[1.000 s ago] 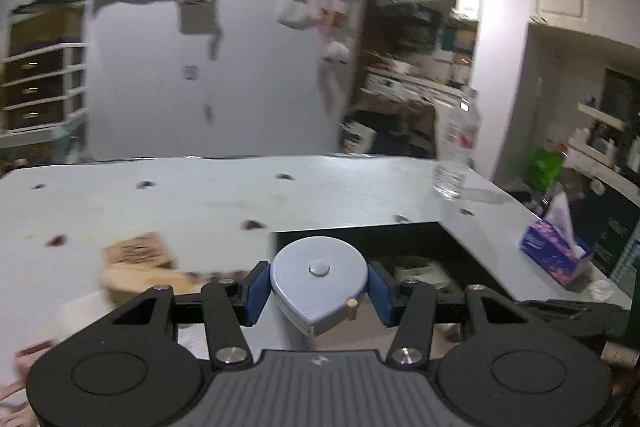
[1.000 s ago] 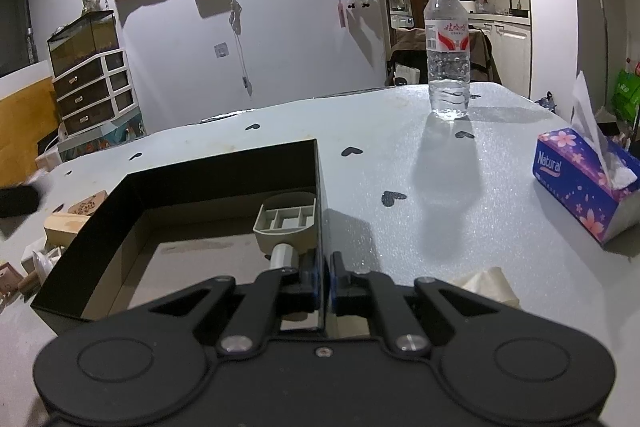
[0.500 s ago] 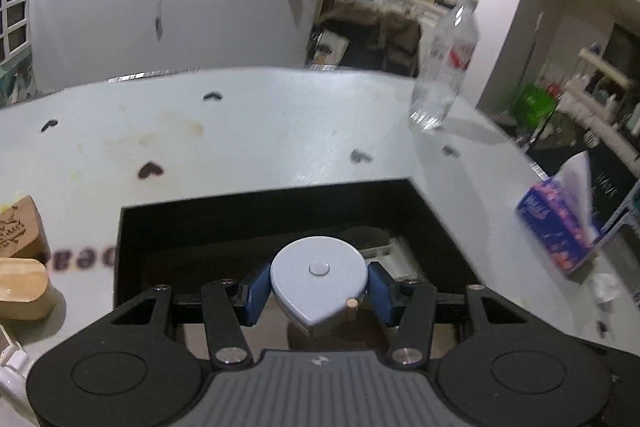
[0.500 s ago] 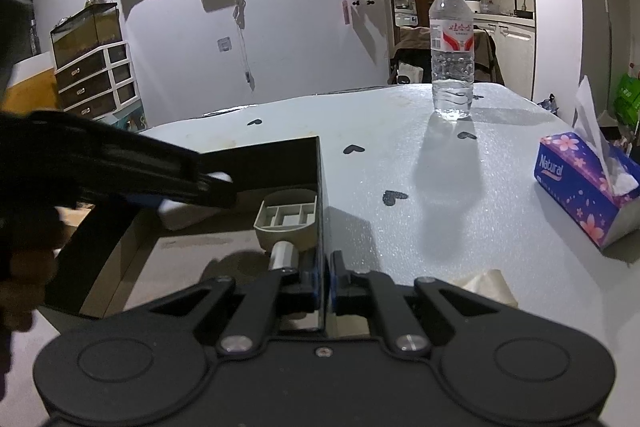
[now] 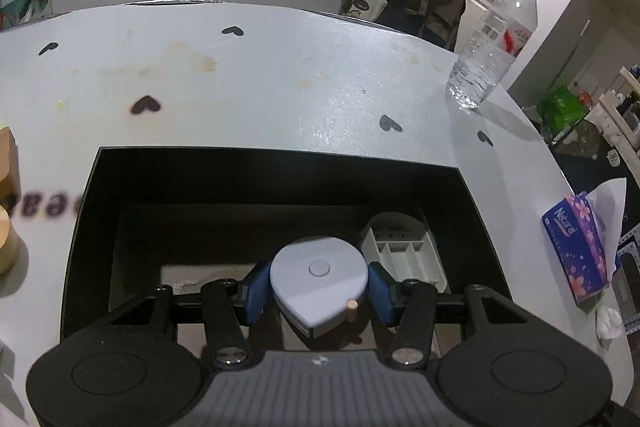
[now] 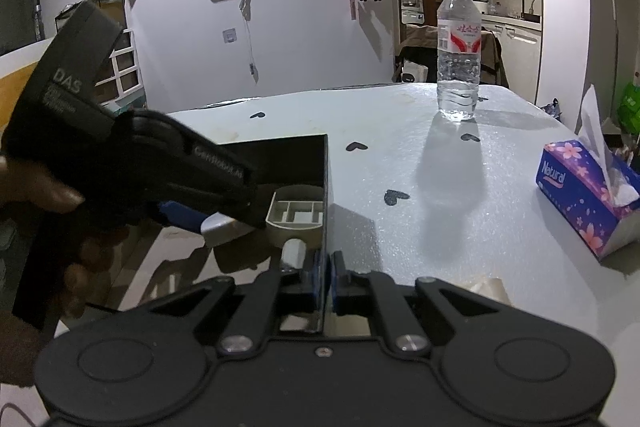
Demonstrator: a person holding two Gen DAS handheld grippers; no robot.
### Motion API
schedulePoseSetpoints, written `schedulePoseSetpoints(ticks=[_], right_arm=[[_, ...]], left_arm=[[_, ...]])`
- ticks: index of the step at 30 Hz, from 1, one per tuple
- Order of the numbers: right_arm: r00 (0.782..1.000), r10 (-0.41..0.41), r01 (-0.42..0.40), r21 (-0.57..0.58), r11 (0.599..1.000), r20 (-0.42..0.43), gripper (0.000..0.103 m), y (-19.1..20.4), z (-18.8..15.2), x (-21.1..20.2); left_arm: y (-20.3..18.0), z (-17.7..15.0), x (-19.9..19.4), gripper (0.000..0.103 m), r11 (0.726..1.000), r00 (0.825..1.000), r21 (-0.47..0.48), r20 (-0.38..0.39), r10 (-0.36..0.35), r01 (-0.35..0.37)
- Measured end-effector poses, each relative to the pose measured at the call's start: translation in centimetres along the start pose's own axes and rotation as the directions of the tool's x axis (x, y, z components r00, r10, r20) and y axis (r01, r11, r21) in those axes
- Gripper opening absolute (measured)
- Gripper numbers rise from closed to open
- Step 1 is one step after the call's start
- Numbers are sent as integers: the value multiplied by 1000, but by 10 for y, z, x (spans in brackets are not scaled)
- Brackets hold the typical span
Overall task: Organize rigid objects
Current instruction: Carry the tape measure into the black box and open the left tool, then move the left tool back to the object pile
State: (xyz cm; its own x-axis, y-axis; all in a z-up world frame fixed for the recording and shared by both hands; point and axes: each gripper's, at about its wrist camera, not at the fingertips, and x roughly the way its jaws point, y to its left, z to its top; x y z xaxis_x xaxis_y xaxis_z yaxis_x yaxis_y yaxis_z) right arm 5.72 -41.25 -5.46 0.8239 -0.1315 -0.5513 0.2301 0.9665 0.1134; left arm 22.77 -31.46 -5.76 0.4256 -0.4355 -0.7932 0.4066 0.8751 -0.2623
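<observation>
The teardrop-shaped grey case (image 5: 319,277) sits clamped between the blue pads (image 5: 256,290) of the left gripper (image 5: 318,289), held above the floor of the black box (image 5: 280,163), just left of the one grey compartment tray (image 5: 404,251) lying in the box's right corner. The right gripper (image 6: 325,277) is closed on the box's right wall, one finger on each side. On the white table (image 5: 280,67) stand one water bottle (image 6: 458,55) and one tissue box (image 6: 584,187), well apart from the box.
</observation>
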Motion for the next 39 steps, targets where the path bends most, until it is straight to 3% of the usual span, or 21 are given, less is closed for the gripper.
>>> schedulePoseSetpoints(ticks=[5,8,14,17,30,39], right_arm=[[1000,2,-2,8,1000,-3,7,0,0,0],[1000,3,-3,6,1000,-5,7,0,0,0],[1000,0,0,-1,1000,-13,7,0,2,0],[1000,-2,2,-1,1000,-14,7,1,2,1],[1000,-7,7,6,1000,-21,6,0,3,3],[999,-14,14,-14,1000,-43,6,2,6,4]], left_arm=[[1,0,-1,55,1000,1000,-10,1,-4,4],[5,1,-2,63,999,1000,-38,4,-2,2],[10,2,-4,66,998,1000,-63,7,-24,24],[10,1,-7,72,998,999,-62,16,-29,30],[1,0,-54,88,998,987,58,157,-40,31],[6,-16,-96,97,984,957,173,289,-21,-31]])
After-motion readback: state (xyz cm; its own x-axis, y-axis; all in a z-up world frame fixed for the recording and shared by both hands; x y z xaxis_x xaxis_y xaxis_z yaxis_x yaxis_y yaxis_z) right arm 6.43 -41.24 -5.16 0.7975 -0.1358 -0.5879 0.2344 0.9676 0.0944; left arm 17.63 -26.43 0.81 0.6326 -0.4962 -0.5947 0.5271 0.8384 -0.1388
